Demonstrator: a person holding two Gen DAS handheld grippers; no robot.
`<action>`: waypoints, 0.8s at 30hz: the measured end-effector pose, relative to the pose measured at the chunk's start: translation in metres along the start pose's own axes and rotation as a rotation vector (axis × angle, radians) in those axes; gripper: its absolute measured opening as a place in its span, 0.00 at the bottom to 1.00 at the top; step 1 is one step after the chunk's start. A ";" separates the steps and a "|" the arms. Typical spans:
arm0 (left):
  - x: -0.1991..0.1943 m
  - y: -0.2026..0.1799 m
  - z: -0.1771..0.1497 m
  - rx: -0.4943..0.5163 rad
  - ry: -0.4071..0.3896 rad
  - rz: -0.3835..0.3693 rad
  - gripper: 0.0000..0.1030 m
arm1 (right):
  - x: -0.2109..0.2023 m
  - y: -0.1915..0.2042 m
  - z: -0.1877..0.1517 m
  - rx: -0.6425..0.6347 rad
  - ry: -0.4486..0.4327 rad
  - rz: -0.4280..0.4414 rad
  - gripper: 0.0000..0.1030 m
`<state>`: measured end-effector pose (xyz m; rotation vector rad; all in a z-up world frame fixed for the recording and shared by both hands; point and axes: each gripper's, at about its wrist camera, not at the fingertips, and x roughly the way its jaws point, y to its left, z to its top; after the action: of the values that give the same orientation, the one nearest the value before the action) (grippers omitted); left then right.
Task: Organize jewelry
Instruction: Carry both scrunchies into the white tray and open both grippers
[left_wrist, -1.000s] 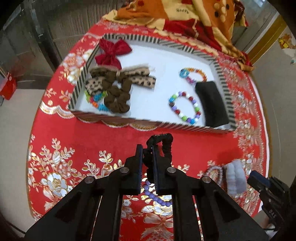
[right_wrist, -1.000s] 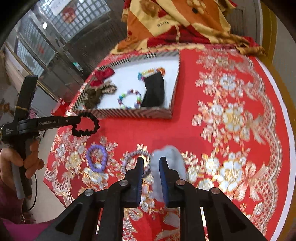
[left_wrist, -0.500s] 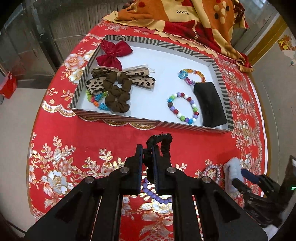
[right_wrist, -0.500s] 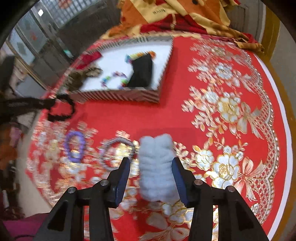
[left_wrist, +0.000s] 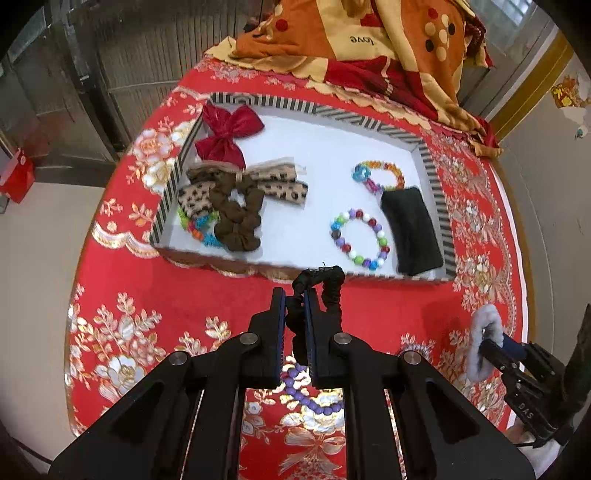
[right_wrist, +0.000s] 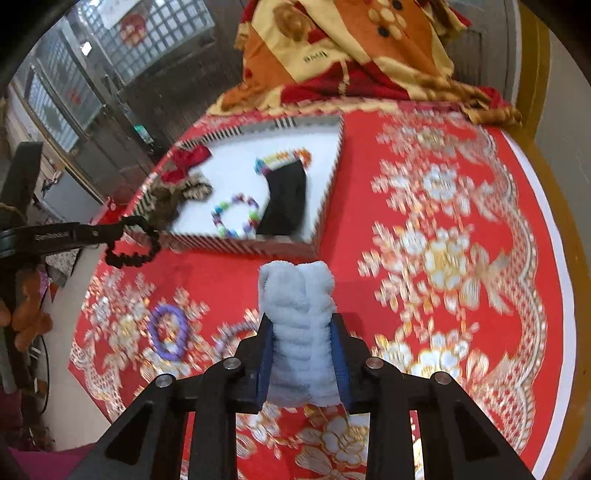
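My left gripper (left_wrist: 294, 299) is shut on a black scrunchie (left_wrist: 325, 284) and holds it above the red cloth, just short of the striped tray's (left_wrist: 441, 206) near rim. The scrunchie also shows in the right wrist view (right_wrist: 135, 242). My right gripper (right_wrist: 301, 328) is shut on a fluffy pale-blue scrunchie (right_wrist: 299, 314), lifted off the cloth; it also shows in the left wrist view (left_wrist: 484, 343). The tray holds a red bow (left_wrist: 227, 134), a leopard bow (left_wrist: 273, 181), a brown scrunchie (left_wrist: 238, 218), two bead bracelets (left_wrist: 360, 236) and a black band (left_wrist: 410, 229).
A purple bead bracelet (right_wrist: 168, 328) and a striped bracelet (right_wrist: 236, 332) lie on the red floral cloth (right_wrist: 443, 258) in front of the tray. An orange blanket (left_wrist: 369, 40) is piled behind the tray. The round table's edge drops off left and right.
My right gripper has closed on the pale-blue scrunchie and lifted it off the cloth. My left gripper has carried the black scrunchie closer to the tray's near rim.
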<state>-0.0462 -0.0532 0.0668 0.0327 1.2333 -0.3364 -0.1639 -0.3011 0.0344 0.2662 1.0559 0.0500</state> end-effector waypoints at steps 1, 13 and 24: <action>-0.002 0.000 0.004 0.004 -0.007 0.003 0.08 | -0.002 0.003 0.005 -0.005 -0.008 0.006 0.27; -0.011 -0.007 0.055 0.057 -0.068 0.043 0.08 | 0.008 0.038 0.069 -0.082 -0.061 0.014 0.27; 0.006 -0.009 0.102 0.109 -0.074 0.067 0.08 | 0.045 0.054 0.119 -0.091 -0.043 0.015 0.27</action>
<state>0.0474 -0.0842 0.0971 0.1534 1.1377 -0.3435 -0.0341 -0.2643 0.0645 0.1922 1.0064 0.1053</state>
